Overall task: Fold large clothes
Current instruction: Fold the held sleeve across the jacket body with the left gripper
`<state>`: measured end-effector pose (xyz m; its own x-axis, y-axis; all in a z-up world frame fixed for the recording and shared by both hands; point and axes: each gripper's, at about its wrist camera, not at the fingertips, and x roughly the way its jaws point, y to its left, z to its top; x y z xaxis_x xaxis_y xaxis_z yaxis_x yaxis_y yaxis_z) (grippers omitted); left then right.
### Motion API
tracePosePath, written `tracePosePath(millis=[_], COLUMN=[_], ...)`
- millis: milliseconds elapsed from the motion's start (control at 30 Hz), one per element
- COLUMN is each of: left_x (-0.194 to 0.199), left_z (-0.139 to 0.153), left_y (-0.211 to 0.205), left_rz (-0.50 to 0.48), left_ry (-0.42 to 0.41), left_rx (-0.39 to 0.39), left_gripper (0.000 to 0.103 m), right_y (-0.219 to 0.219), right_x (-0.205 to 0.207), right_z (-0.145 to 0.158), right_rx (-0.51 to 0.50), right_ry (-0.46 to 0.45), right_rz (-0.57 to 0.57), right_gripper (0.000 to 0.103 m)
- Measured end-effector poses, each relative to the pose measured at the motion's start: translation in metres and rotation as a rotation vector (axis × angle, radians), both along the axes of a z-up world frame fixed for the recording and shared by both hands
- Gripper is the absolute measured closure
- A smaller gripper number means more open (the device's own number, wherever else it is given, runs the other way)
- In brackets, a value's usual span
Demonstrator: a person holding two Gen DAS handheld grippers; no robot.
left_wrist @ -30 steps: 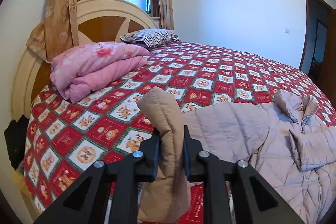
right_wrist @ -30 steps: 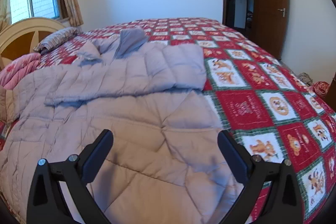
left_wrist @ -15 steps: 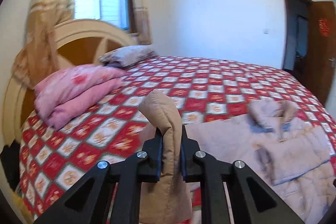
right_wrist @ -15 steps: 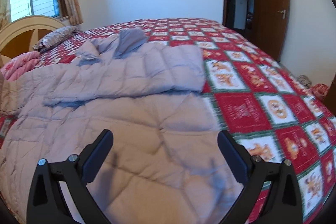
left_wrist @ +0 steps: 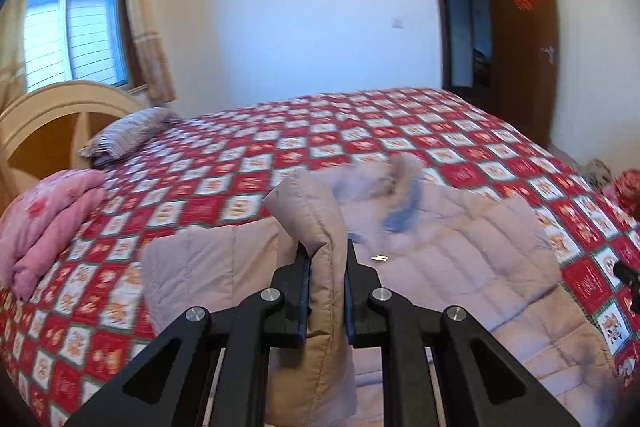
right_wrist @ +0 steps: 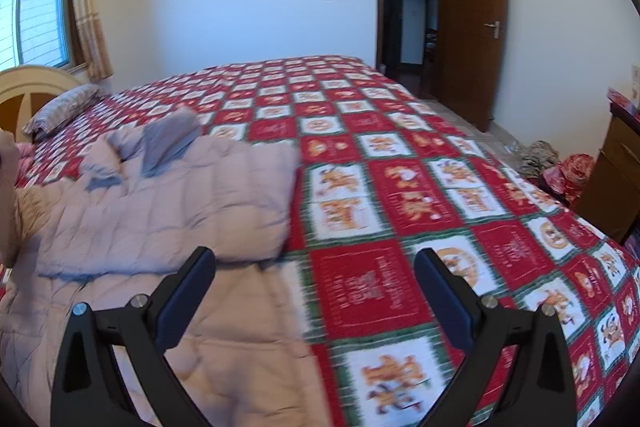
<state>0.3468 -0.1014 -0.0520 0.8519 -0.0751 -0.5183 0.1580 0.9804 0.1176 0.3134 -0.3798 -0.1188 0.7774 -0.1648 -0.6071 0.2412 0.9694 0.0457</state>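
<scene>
Closest in, the left tool (left_wrist: 325,291) is pinching a puffy sleeve end (left_wrist: 316,227) of the big coat (left_wrist: 460,267). Its two fingers are squeezed tight on the cloth, and the sleeve end sticks up between them.

The right tool (right_wrist: 316,291) holds nothing. Its fingers are spread wide apart above the bed (right_wrist: 400,187), with the coat's lower edge just under its left finger and the red blanket under the rest.

Just past both tools, the coat lies spread on the bed. In the right tool's view one part (right_wrist: 192,199) is already turned over on top of the body, so the first fold looks done. The sleeve in the left tool is not laid down yet. That looks like the step going on now. After that, the long body most likely needs folding too, so the job seems less than half done.

Farther out, left of the left tool, sits a pink blanket pile (left_wrist: 44,219). Behind it are a striped pillow (left_wrist: 124,135) and the headboard (left_wrist: 52,115). Farthest away are the window (left_wrist: 72,31) and the brown door (right_wrist: 472,23).
</scene>
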Motion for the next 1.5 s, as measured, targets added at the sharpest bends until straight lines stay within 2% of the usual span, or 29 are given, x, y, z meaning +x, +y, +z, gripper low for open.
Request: tracePosePath(millis=[167,233,333,400,500,567,733,833,933,1133,1267,1300,1333,1367,1433,1500], left_x=[0.012,0.015,0.012,0.003,-0.016,-0.025,-0.023,-0.006,0.019,0.062,0.078,0.079,0.079,0.082,0.076,0.07], left_z=[-0.029,-0.041,-0.056,-0.057,-0.048,-0.039,-0.02,-0.022,-0.034,-0.061,-0.089,-0.096,-0.101,-0.106,-0.104,-0.095], left_y=[-0.062,-0.08,-0.103,-0.117,-0.131,-0.13,-0.084,-0.037,0.014,0.113,0.148,0.153,0.157,0.16,0.166,0.175], left_rz=[-0.063,-0.083,-0.102,-0.116,-0.157,-0.171,-0.111,0.002,0.126,0.352,0.423,0.426,0.425,0.42,0.405,0.397], left_ry=[0.068,0.102,0.131,0.102,0.015,-0.025,-0.06,-0.07,-0.027,0.085,0.175,0.196,0.216,0.228,0.224,0.204], left_rx=[0.041,0.062,0.095,0.12,0.154,0.173,0.153,0.181,0.209,0.172,0.122,0.109,0.096,0.079,0.043,0.008], left_gripper=[0.088,0.081,0.058,0.033,0.02,0.018,0.017,0.015,0.015,0.015,0.015,0.015,0.015,0.015,0.015,0.015], right_y=[-0.03,-0.04,-0.054,-0.06,-0.065,-0.066,-0.053,-0.034,-0.006,0.076,0.124,0.134,0.14,0.146,0.15,0.146], right_x=[-0.008,-0.013,-0.019,-0.022,-0.027,-0.028,-0.026,-0.019,-0.005,0.029,0.059,0.068,0.075,0.082,0.089,0.081], right_z=[-0.008,-0.014,-0.021,-0.025,-0.03,-0.032,-0.023,-0.014,-0.01,-0.011,-0.028,-0.037,-0.044,-0.052,-0.062,-0.055], right_rx=[0.001,0.006,0.028,0.036,0.052,0.062,0.07,0.075,0.101,0.156,0.191,0.203,0.214,0.231,0.259,0.238], right_ry=[0.014,0.022,0.032,0.037,0.039,0.041,0.024,0.012,0.022,0.06,0.127,0.164,0.192,0.229,0.275,0.237], right_rz=[-0.049,-0.066,-0.087,-0.096,-0.104,-0.108,-0.077,-0.028,0.045,0.235,0.339,0.355,0.367,0.386,0.411,0.402], right_gripper=[0.001,0.001,0.001,0.001,0.001,0.001,0.001,0.001,0.001,0.001,0.002,0.004,0.021,0.054,0.087,0.088])
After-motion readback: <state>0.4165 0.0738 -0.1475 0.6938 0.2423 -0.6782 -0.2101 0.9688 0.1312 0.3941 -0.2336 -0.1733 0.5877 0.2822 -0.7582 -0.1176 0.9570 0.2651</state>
